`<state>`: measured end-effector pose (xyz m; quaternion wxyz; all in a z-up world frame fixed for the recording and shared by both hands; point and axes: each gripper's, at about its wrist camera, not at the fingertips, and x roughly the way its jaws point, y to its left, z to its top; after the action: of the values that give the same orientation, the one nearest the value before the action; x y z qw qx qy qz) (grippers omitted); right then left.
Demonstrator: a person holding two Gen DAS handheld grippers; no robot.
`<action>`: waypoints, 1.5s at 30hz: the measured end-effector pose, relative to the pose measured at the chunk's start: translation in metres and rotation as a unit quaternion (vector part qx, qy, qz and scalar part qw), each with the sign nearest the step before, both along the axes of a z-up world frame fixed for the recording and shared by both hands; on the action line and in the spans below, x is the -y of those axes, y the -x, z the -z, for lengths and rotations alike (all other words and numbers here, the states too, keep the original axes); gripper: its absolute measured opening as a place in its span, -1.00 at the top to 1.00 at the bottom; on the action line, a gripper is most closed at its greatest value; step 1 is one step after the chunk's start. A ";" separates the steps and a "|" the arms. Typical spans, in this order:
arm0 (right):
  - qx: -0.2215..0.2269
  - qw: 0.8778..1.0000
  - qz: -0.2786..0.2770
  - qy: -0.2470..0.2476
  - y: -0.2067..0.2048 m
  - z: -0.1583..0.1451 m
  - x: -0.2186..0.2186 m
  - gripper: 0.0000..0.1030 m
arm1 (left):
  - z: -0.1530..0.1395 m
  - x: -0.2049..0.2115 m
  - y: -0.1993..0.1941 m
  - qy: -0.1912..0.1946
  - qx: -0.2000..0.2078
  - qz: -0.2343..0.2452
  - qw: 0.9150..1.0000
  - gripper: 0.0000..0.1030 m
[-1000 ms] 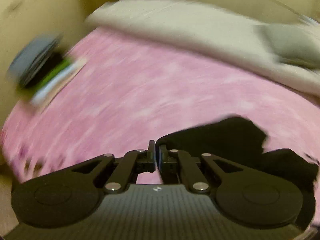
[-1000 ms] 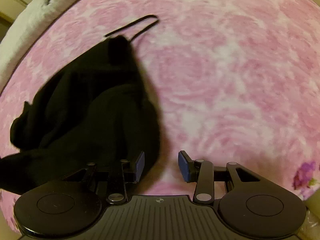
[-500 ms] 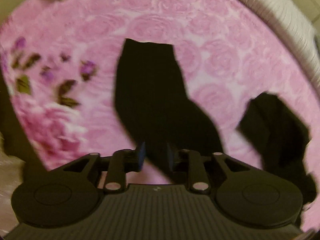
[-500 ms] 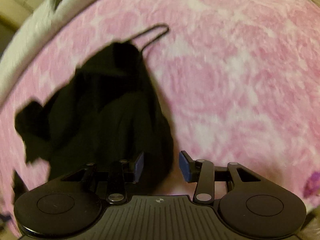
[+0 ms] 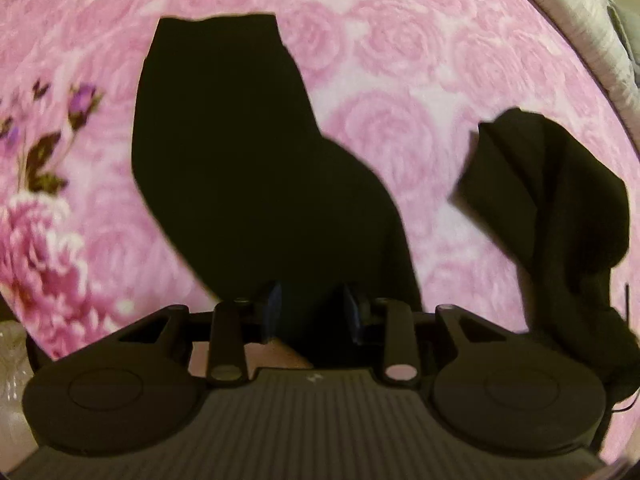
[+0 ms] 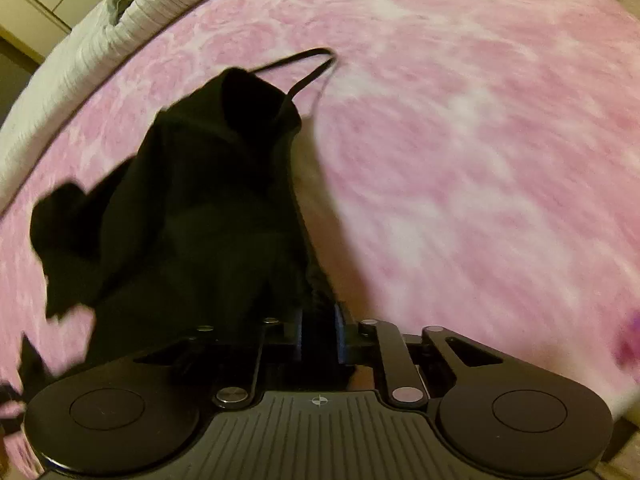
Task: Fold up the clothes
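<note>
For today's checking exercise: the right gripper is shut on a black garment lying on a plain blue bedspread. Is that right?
Not quite. The bedspread is pink with a rose pattern, not plain blue, as the right wrist view shows. The rest holds: the right gripper, whose jaws have just been closing, is shut on the black garment.

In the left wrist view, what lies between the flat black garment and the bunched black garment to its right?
Only bare pink rose-patterned blanket separates the flat black garment from the bunched black garment; the left wrist view shows that gap.
</note>
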<state>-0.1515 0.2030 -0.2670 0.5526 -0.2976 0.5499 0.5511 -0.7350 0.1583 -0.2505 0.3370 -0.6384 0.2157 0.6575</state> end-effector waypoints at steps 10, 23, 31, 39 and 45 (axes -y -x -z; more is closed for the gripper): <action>-0.027 0.992 0.121 0.010 -0.035 -0.006 0.057 -0.05 | -0.011 0.002 -0.003 -0.003 0.013 0.056 0.998 0.26; 0.016 0.999 0.038 -0.024 0.035 0.014 0.053 0.74 | 0.026 -0.012 -0.002 -0.022 0.020 0.065 0.997 0.98; 0.010 0.999 0.048 0.010 0.021 0.008 0.124 0.95 | -0.008 0.081 0.040 0.017 0.014 0.066 0.998 1.00; -0.011 0.996 0.083 0.022 0.026 0.015 0.122 0.94 | 0.007 0.105 0.056 0.020 0.023 0.030 0.999 1.00; -0.037 0.990 0.133 0.028 0.014 0.015 0.124 0.63 | 0.001 0.092 0.044 -0.007 0.001 0.045 0.999 0.50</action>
<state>-0.1653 0.0795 -0.2818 0.5912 -0.2170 0.6201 0.4678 -0.7793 0.0667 -0.2515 0.3712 -0.6264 0.2388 0.6425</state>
